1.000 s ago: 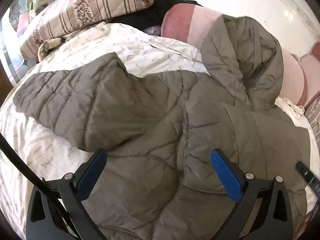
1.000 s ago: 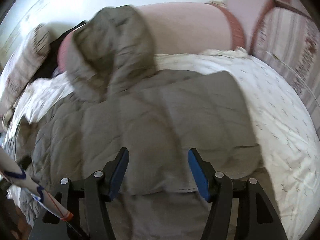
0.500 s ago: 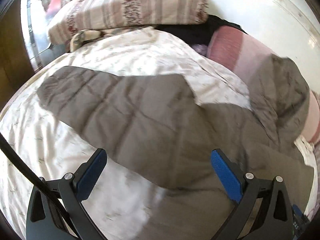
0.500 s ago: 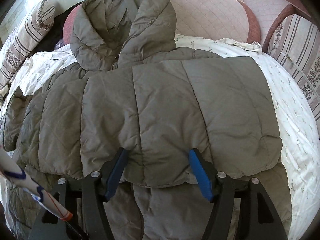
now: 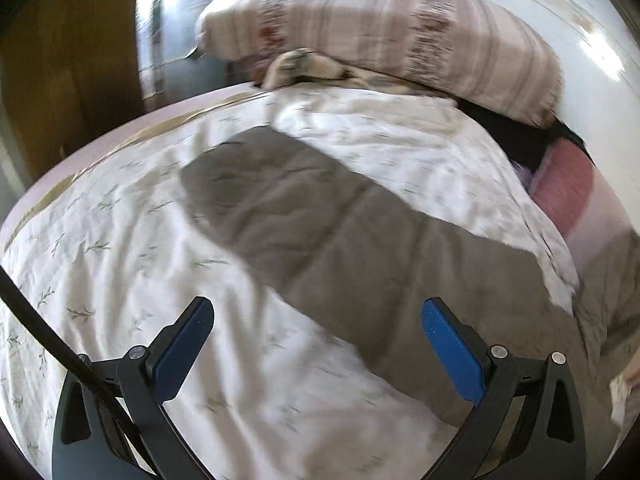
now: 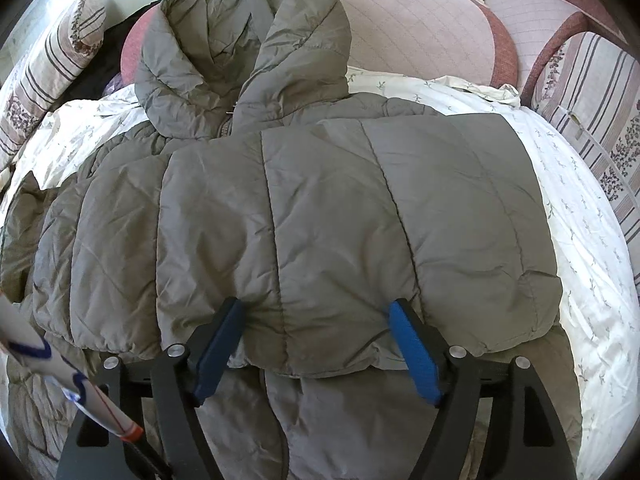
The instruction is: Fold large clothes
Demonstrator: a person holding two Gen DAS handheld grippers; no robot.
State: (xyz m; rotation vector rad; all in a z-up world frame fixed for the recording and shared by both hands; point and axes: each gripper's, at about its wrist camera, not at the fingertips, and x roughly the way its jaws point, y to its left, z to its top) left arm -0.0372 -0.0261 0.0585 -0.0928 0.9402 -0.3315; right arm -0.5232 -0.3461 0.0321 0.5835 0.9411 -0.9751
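A grey-brown quilted hooded jacket (image 6: 320,200) lies on the bed, its hood (image 6: 240,52) resting against a pink cushion. One sleeve is folded across the chest, and its cuff edge sits between the fingers of my right gripper (image 6: 316,340), whose jaws are opening and no longer pinch the fabric. The other sleeve (image 5: 320,220) stretches out flat over the white sheet (image 5: 120,240). My left gripper (image 5: 316,344) is open above the sheet, with that sleeve's lower edge crossing between its fingers; the view is motion-blurred.
A striped pillow (image 5: 380,32) and a pink cushion (image 5: 568,188) lie at the bed's head. Wooden furniture (image 5: 60,60) stands past the bed's left edge. Another striped pillow (image 6: 592,112) lies on the right. A white, blue and red object (image 6: 40,364) pokes in at lower left.
The left gripper swept left from the jacket's body to the outstretched sleeve and rolled. The right gripper's jaws widened around the folded sleeve's cuff and sank slightly.
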